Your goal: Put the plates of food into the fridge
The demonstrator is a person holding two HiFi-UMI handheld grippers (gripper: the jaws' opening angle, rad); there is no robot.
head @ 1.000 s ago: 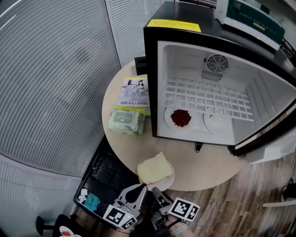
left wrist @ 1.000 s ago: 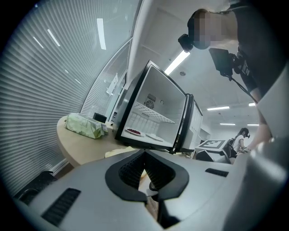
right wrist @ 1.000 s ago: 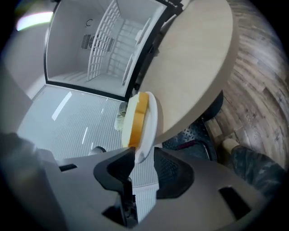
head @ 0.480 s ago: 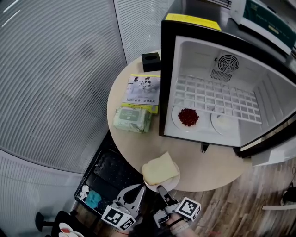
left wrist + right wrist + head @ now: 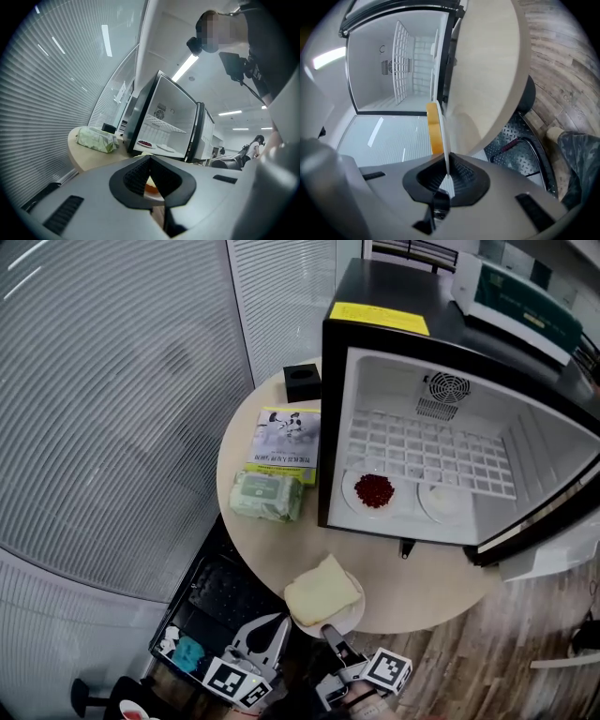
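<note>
A slice of bread (image 5: 321,590) lies on a white plate (image 5: 349,613) at the round table's (image 5: 422,582) near edge. My right gripper (image 5: 331,635) has just been closing and is now shut on the plate's near rim. In the right gripper view the rim (image 5: 442,125) runs edge-on into the right gripper (image 5: 447,171), with the bread crust (image 5: 433,129) beside it. My left gripper (image 5: 279,622) hangs left of the plate, shut and holding nothing; the left gripper (image 5: 151,159) faces the open fridge (image 5: 161,129). The fridge (image 5: 375,320) holds a plate of red food (image 5: 374,490) and a white plate (image 5: 441,499).
A green pack of wipes (image 5: 267,495), a leaflet (image 5: 286,435) and a small black box (image 5: 302,382) lie on the table left of the fridge. The fridge door (image 5: 539,521) hangs open at the right. A white machine (image 5: 511,294) sits on top. A dark metal grid (image 5: 220,596) lies under the table.
The right gripper's jaws, open below the plate a second ago, have closed on its near rim. The left gripper has hardly moved. The head view has shifted a little.
</note>
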